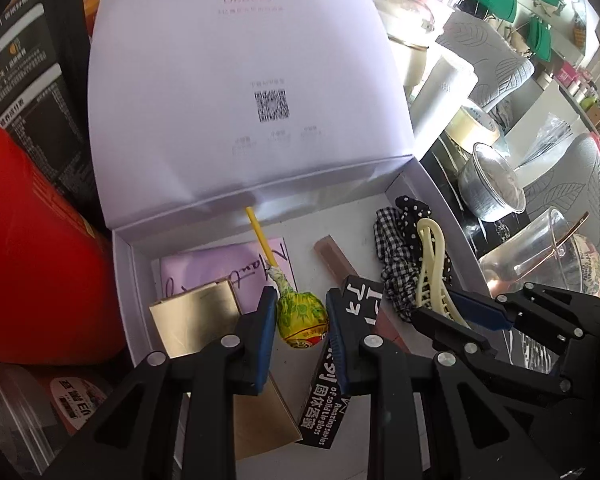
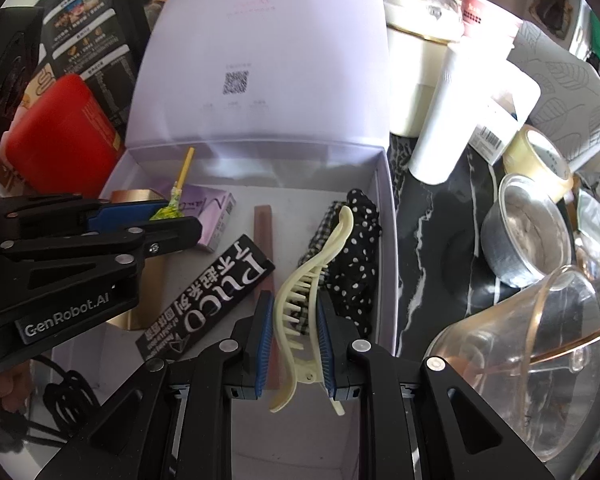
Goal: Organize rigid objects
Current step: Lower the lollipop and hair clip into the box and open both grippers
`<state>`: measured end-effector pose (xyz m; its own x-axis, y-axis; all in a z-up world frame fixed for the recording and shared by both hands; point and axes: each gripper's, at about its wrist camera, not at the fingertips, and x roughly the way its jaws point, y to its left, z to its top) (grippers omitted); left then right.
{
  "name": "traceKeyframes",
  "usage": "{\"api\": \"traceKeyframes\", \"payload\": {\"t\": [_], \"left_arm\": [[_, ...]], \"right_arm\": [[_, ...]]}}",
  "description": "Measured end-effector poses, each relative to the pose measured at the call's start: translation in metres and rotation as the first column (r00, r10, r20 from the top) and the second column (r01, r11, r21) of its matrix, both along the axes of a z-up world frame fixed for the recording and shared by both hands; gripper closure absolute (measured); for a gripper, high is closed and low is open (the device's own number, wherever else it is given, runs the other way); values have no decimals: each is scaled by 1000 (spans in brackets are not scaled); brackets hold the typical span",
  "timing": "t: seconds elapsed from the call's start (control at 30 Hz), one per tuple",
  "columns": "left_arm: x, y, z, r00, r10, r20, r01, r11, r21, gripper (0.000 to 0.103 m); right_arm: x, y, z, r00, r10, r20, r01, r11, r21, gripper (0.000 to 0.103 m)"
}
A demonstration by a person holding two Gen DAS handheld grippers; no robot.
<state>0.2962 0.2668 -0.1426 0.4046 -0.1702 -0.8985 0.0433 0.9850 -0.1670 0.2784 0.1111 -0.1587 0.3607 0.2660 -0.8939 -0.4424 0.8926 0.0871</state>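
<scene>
left gripper (image 1: 298, 320) clamps yellow-green wrapped lollipop (image 1: 300, 314) over pale lilac open-lid box (image 2: 388, 216), near its left wall. right gripper (image 2: 292, 336) pinches cream plastic hair claw (image 2: 312, 280) near right wall; both look poised for setting down inside.

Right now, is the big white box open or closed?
Open. The white box has its lid standing up behind it, and the black carton and scrunchies inside are in plain view.

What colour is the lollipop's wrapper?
Yellow with green print, on the lollipop; the left wrist view shows it best.
</scene>
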Motion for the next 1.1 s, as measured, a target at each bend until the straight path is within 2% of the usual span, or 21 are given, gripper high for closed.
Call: {"api": "traceKeyframes", "payload": {"t": [0.2, 0.37, 0.47, 0.67, 1.1], "left_arm": [[2, 1, -1, 999, 28, -26, -27, 999, 24, 78], [4, 0, 5, 999, 31, -12, -30, 998, 53, 78], [7, -1, 6, 999, 38, -25, -36, 997, 72, 78], [9, -2, 10, 998, 26, -58, -23, 998, 57, 78], [-5, -10, 37, 998, 34, -49, -29, 994, 108, 78]], "right_arm": [[5, 0, -6, 1000, -13, -11, 13, 1000, 7, 82], [8, -2, -4, 1000, -18, -10, 18, 1000, 7, 82], [7, -2, 0, 1000, -15, -5, 15, 1000, 15, 82], [1, -2, 12, 1000, -11, 1, 11, 1000, 21, 82], [-20, -8, 43, 999, -19, 33, 18, 1000, 20, 79]]}}
